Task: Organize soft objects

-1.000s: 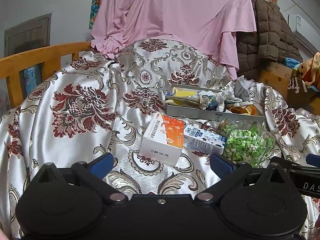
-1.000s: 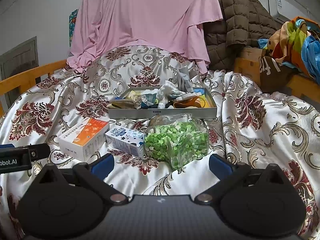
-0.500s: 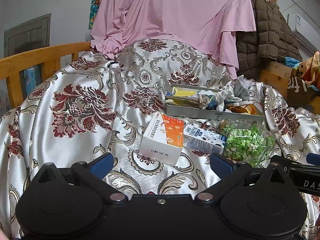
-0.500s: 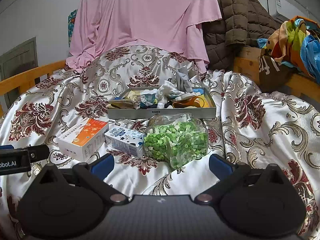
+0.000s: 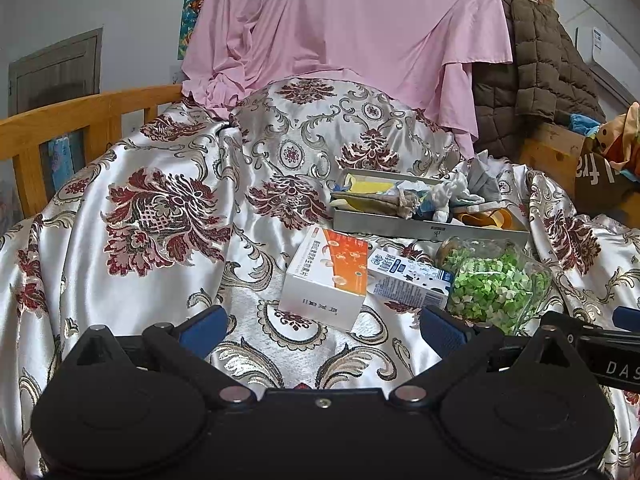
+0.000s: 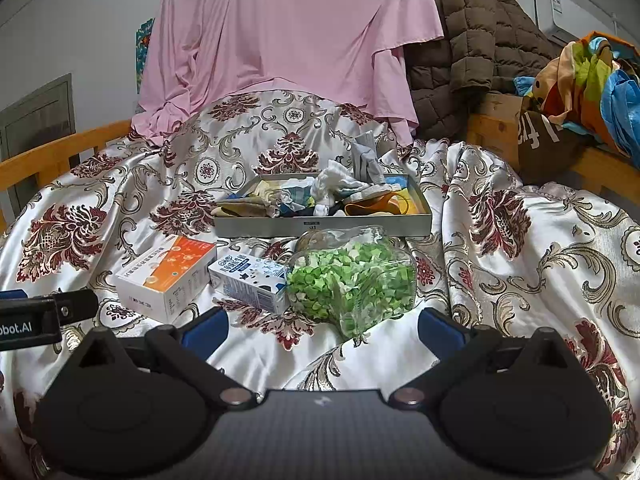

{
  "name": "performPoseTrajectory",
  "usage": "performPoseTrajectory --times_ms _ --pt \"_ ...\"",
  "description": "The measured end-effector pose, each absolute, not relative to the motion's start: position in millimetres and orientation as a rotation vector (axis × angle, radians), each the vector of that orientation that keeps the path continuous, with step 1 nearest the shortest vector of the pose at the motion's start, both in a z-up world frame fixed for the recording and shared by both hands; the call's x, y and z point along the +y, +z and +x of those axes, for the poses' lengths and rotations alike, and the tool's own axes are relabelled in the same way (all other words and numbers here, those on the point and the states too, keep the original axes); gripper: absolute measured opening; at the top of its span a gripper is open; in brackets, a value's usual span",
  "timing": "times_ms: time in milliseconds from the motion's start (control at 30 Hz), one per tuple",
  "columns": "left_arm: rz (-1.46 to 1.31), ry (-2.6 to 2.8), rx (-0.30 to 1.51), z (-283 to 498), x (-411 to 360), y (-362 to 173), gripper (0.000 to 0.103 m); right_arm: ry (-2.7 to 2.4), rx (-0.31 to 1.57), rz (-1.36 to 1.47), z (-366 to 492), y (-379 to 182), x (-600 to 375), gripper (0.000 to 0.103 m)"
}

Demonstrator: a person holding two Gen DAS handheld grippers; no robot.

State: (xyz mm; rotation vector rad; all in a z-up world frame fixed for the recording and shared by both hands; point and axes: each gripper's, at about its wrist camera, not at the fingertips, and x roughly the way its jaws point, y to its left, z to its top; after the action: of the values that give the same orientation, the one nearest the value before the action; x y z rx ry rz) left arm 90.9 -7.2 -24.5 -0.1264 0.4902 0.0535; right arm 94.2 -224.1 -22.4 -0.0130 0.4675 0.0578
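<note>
A shallow grey tray lies on the satin bedspread and holds a heap of soft items: socks, cloths and an orange piece. In front of it lie an orange-and-white box, a small blue-and-white carton and a clear jar of green bits. My left gripper is open and empty, short of the box. My right gripper is open and empty, just short of the jar.
A floral satin bedspread covers the bed in folds. A wooden bed rail runs on the left. A pink sheet and a brown quilted jacket hang behind. Colourful cloths and bags pile at the right.
Both grippers have drifted very slightly; the objects have not moved and both grippers stay open.
</note>
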Motion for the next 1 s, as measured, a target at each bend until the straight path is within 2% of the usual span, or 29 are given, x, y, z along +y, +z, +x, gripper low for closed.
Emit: performPoseTrajectory --times_ms 1000 --pt "-0.138 0.074 0.498 89.0 -6.5 -23.3 0.102 0.058 0.47 -0.014 94.2 -21.9 -223.4 0.103"
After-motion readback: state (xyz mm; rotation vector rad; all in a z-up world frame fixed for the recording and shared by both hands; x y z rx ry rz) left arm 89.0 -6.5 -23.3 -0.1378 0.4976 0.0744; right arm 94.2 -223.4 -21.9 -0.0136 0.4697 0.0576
